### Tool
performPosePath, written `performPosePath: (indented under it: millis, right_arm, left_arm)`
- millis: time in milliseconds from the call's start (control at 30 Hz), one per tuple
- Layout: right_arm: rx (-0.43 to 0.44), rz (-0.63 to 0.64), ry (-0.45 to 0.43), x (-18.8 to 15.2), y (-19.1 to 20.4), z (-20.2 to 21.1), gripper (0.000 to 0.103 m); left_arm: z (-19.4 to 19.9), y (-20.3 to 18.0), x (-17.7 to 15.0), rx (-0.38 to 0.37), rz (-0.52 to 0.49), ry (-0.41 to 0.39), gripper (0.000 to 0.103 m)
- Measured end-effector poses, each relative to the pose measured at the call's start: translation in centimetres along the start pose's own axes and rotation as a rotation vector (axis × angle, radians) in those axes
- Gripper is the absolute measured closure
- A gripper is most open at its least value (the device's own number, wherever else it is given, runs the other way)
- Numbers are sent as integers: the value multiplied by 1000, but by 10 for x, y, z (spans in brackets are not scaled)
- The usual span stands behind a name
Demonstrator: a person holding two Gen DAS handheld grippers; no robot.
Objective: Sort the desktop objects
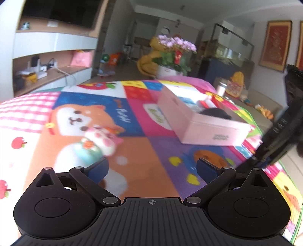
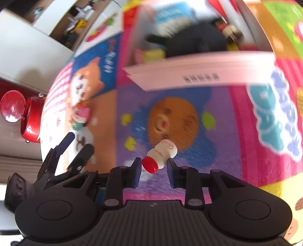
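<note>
Right gripper (image 2: 154, 168) is clamped on a small white plastic bottle with a red screw cap (image 2: 162, 158), held just above the colourful cartoon play mat (image 2: 189, 117), near the open pink cardboard box (image 2: 198, 75) by the mat's far edge. Left gripper (image 1: 152, 168) is wide open, nothing in it, beside a little pink-and-white plush toy (image 1: 100, 140).

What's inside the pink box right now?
The pink box holds a black item, something blue-and-white, and small blurred pieces. Anything beneath them is hidden.
</note>
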State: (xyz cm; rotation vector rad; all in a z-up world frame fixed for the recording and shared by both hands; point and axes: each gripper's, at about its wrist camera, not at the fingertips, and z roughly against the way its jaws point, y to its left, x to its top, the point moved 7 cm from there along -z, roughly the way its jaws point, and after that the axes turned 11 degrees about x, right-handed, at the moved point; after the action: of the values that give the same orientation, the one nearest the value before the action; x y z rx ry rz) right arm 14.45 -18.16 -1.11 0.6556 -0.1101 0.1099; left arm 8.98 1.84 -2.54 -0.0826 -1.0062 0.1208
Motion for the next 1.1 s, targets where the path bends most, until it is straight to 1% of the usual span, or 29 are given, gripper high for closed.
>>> performPosePath:
  millis: [67, 100, 133, 200, 267, 300, 367, 433, 500, 567, 633, 667, 700, 733, 800, 900, 967, 1000, 1067, 1100]
  right_arm:
    - [20, -14, -12, 2, -7, -1, 74]
    - [18, -6, -29, 4, -8, -1, 71]
    - [11, 7, -47, 5, -8, 1, 63]
    - [-12, 35, -101, 10, -12, 5, 56]
    - [-37, 70, -162, 17, -18, 12, 55]
    - [-55, 89, -199, 18, -20, 17, 54]
    - [-119, 142, -293, 23, -26, 27, 48]
    - [-208, 214, -415, 25, -29, 40, 39]
    - [-281, 251, -528, 27, -34, 50, 34]
    - [-276, 242, -615, 32, -46, 63, 26]
    - [-261, 188, -712, 40, -63, 74, 11]
    - [-260, 147, -764, 44, -72, 79, 7]
    - [-255, 107, -809, 50, -80, 82, 1]
    - [-238, 82, -835, 56, -85, 82, 0]
    - [-181, 71, -820, 67, -89, 77, 0]
    - [-69, 89, -749, 77, -76, 62, 0]
    - [-97, 114, -748, 77, -62, 54, 0]
    - [-80, 140, -729, 77, -56, 50, 0]
    - [4, 193, -672, 73, -46, 43, 0]
    - [30, 216, -655, 69, -41, 40, 0]
  left_arm:
    - [0, -7, -2, -3, -30, 4, 1]
    - [0, -9, -3, -3, -37, 7, 1]
    - [0, -10, -4, 0, -41, 11, 1]
    - [-1, -11, -6, 11, -42, 18, 1]
    - [-3, -10, -8, 19, -40, 29, 1]
    - [-3, -10, -9, 22, -39, 33, 1]
    - [-3, -11, -9, 26, -41, 33, 1]
    - [-4, -12, -9, 29, -46, 35, 1]
    - [-4, -13, -10, 33, -51, 37, 1]
    - [-4, -15, -10, 31, -51, 37, 1]
    - [-4, -15, -11, 35, -52, 39, 1]
    - [-5, -15, -10, 36, -52, 41, 1]
    - [-5, -14, -11, 36, -51, 45, 1]
    - [-6, -14, -11, 36, -50, 47, 1]
    - [-6, -14, -11, 35, -48, 49, 0]
    - [-7, -13, -11, 34, -43, 55, 0]
    - [-7, -13, -12, 33, -38, 58, 0]
    - [-8, -13, -12, 31, -36, 60, 0]
    - [-7, -12, -12, 27, -30, 61, 0]
    - [-7, -11, -12, 27, -27, 62, 0]
